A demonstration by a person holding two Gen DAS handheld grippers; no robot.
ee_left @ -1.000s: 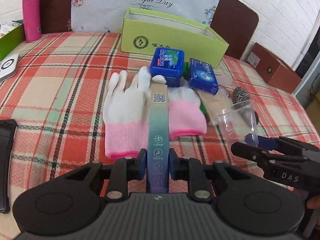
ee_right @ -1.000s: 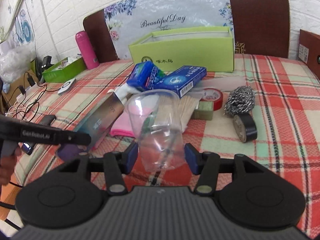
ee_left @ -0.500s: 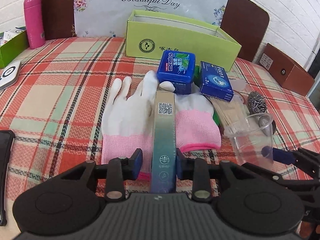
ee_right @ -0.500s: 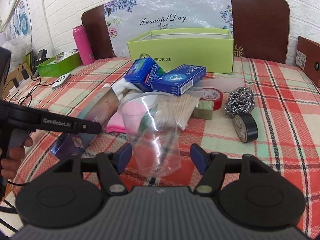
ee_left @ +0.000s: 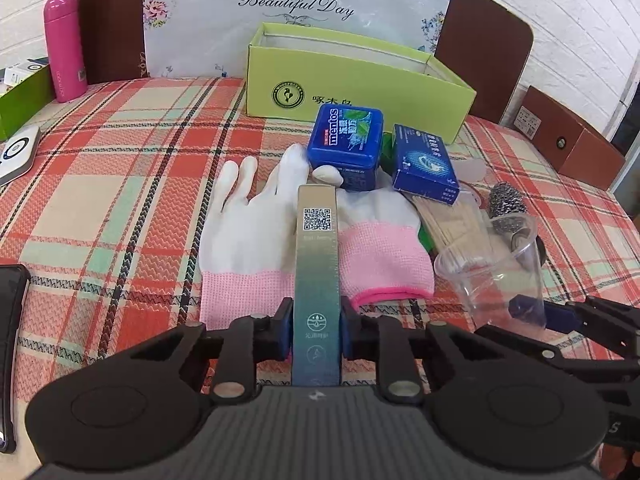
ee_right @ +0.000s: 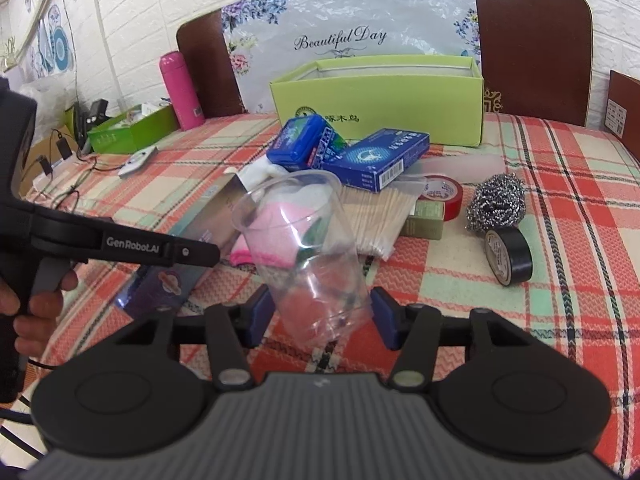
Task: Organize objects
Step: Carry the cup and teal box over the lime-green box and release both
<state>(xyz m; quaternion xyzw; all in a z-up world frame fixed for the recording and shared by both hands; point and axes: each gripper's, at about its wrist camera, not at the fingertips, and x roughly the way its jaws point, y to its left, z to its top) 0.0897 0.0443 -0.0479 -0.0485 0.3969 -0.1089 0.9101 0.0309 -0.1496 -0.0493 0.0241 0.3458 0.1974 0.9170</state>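
My left gripper [ee_left: 315,334] is shut on a long teal toothpaste box [ee_left: 316,276], held level above a pair of white and pink gloves [ee_left: 256,248]. My right gripper [ee_right: 322,318] is shut on a clear plastic cup [ee_right: 308,248], tilted with its mouth up and away; the cup also shows in the left wrist view [ee_left: 494,276]. An open green box [ee_left: 352,84] stands at the back of the plaid table [ee_left: 120,160]. A blue mentos tin [ee_left: 346,142] and a blue carton [ee_left: 424,164] lie in front of it.
A bag of wooden sticks [ee_right: 380,212], red tape [ee_right: 442,194], a steel scourer [ee_right: 496,204] and black tape [ee_right: 508,256] lie to the right. A pink bottle [ee_left: 64,46] and a green tray [ee_left: 22,98] stand far left. A black phone [ee_left: 8,320] lies at the left edge.
Both grippers have risen and drawn back a little with their loads. The right gripper's jaws briefly widened around the cup, then closed on it again.
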